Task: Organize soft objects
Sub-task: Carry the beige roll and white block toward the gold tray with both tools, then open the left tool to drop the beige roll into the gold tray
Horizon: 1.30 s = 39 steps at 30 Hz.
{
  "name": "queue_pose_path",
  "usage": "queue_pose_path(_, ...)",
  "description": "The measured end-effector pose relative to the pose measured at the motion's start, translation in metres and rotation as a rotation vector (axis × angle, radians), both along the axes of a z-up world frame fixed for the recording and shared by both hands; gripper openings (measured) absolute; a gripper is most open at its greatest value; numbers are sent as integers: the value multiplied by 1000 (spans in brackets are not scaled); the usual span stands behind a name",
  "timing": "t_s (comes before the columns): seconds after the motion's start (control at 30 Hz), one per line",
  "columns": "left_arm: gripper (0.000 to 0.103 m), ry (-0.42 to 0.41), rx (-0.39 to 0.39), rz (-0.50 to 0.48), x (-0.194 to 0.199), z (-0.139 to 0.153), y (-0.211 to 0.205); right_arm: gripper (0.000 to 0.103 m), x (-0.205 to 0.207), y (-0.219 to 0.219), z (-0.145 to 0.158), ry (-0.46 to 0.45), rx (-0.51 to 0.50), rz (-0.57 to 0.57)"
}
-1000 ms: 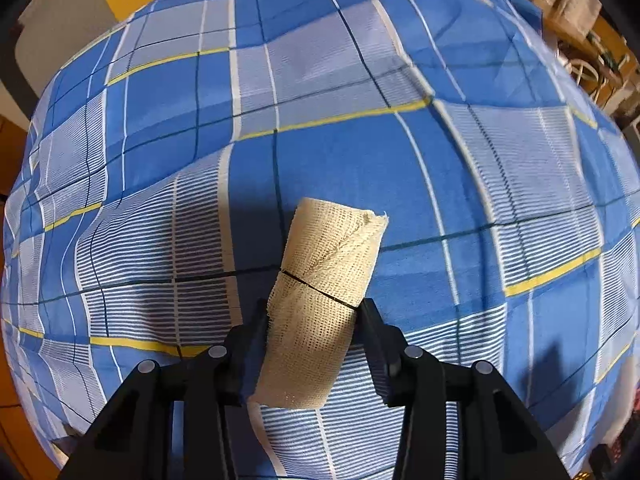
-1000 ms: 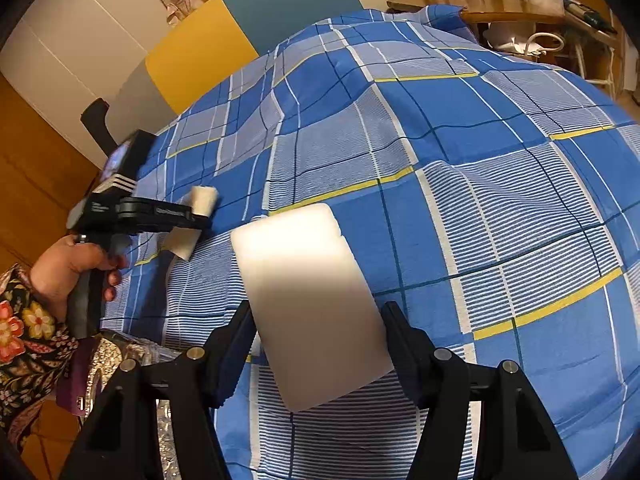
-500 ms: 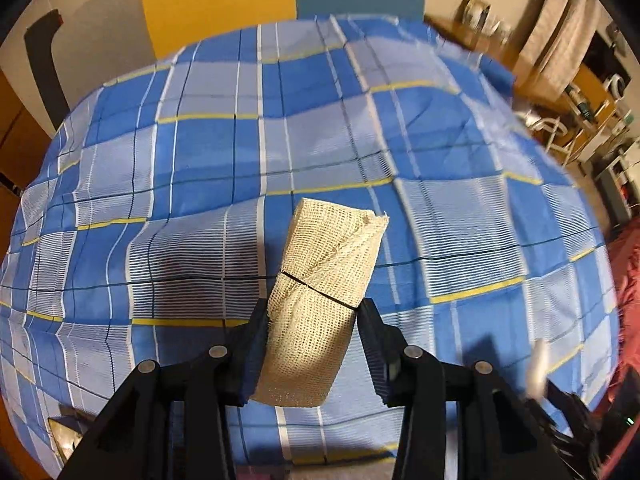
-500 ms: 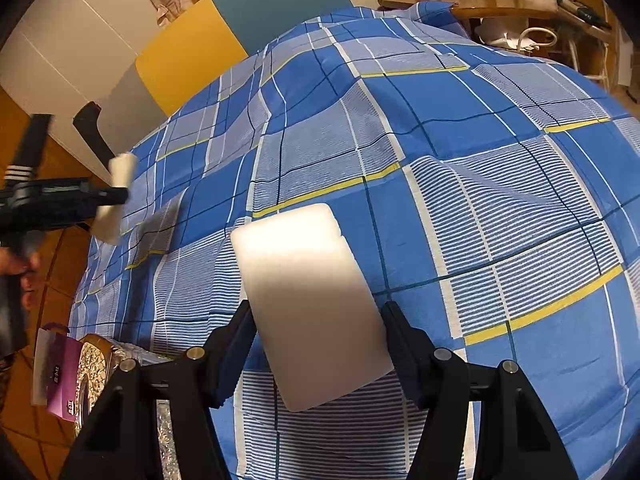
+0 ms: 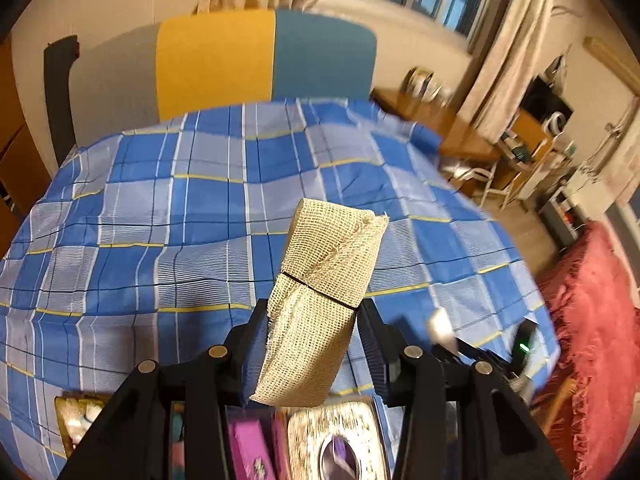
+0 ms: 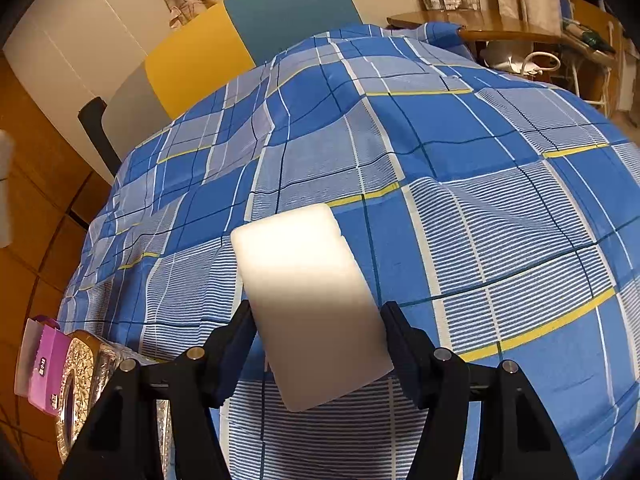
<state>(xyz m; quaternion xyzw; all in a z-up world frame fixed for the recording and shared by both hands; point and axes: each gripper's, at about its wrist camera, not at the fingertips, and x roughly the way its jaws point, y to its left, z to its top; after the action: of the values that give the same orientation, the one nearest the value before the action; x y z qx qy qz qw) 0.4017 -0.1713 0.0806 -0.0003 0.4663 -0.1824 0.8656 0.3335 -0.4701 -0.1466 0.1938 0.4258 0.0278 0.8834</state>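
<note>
My left gripper [image 5: 312, 322] is shut on a beige mesh bandage roll [image 5: 324, 300] bound by a thin black band, held up above the near edge of the bed. My right gripper [image 6: 318, 328] is shut on a white foam block [image 6: 308, 304], held above the blue plaid bedspread [image 6: 460, 184]. The right gripper with its white block shows blurred at the lower right of the left wrist view [image 5: 444, 330]. The roll shows as a pale blur at the left edge of the right wrist view [image 6: 6, 192].
A silver patterned box [image 5: 340, 440] and a purple packet [image 5: 250, 450] lie below my left gripper; both show in the right wrist view [image 6: 80, 380]. A yellow and teal headboard [image 5: 264, 60] stands behind the bed. A wooden table [image 6: 480, 26] and a red throw [image 5: 592, 320] are to the right.
My left gripper has lifted and pulled back with the roll, so the room and the box below have come into view. My right gripper has stayed almost still with the block.
</note>
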Motion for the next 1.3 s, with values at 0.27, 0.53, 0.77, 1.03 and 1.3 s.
queue_pose_path(0.27, 44, -69, -52, 36, -77, 29, 84, 64, -4, -4, 1, -15, -11, -22)
queue_pose_path(0.53, 44, 34, -63, 48, -137, -34, 144, 64, -5, 0, 1, -18, -50, -21)
queue_pose_path(0.77, 44, 213, -48, 75, -170, -123, 172, 64, -7, 0, 4, -40, -75, -29)
queue_pose_path(1.03, 44, 346, -89, 125, -186, -185, 183, 64, -7, -2, 3, -45, -78, -37)
queue_pose_path(1.3, 47, 408, -92, 115, -189, -215, 172, 64, -10, -7, 9, -82, -90, -60)
